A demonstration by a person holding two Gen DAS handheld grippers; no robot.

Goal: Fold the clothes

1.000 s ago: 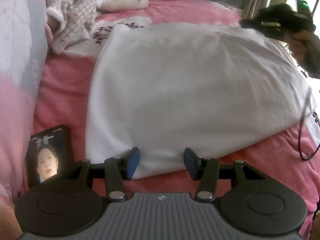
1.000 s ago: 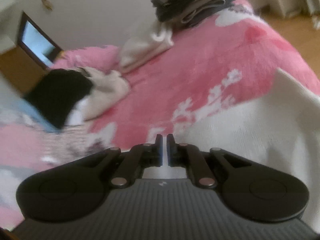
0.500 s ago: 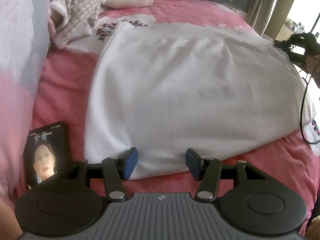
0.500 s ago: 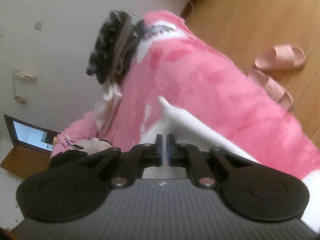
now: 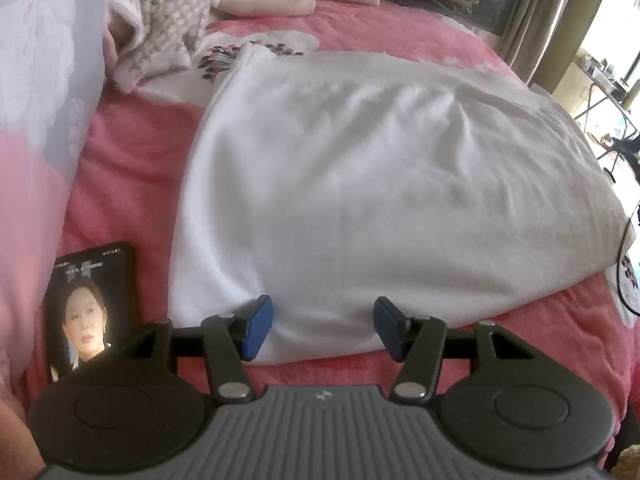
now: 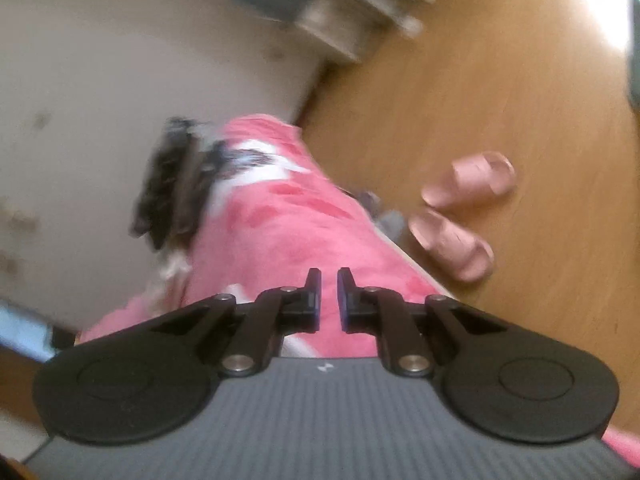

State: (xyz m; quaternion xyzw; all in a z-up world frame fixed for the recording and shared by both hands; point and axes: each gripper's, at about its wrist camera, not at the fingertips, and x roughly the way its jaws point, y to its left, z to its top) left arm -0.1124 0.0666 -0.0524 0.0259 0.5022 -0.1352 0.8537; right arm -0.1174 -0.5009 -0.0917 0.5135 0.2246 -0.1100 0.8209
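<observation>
- My left gripper (image 5: 322,330) stands spread wide over the near hem of the white garment (image 5: 380,200); its jaws have just been opening, the hem lies between them, the blue pads (image 5: 256,328) press on nothing
- My right gripper (image 6: 328,300) has a narrow gap showing bare pink between the fingers; its jaws have just been parting, and it holds nothing
- The garment lies flat on the pink blanket (image 5: 128,184), filling the middle of my left view from six o'clock up to twelve; my right view shows no clear part of it
- I judge it light, soft and limp, with no stiffness; it will sag and crease wherever unsupported; not fragile, not slippery
- Best hold, I reckon: pinch the doubled hem at the near corners, seven and four o'clock, and lift both together
- A phone (image 5: 90,312) at eight o'clock shows a caption line, too small to read; no label on the garment; each gripper bears a small pale mark I cannot read
</observation>
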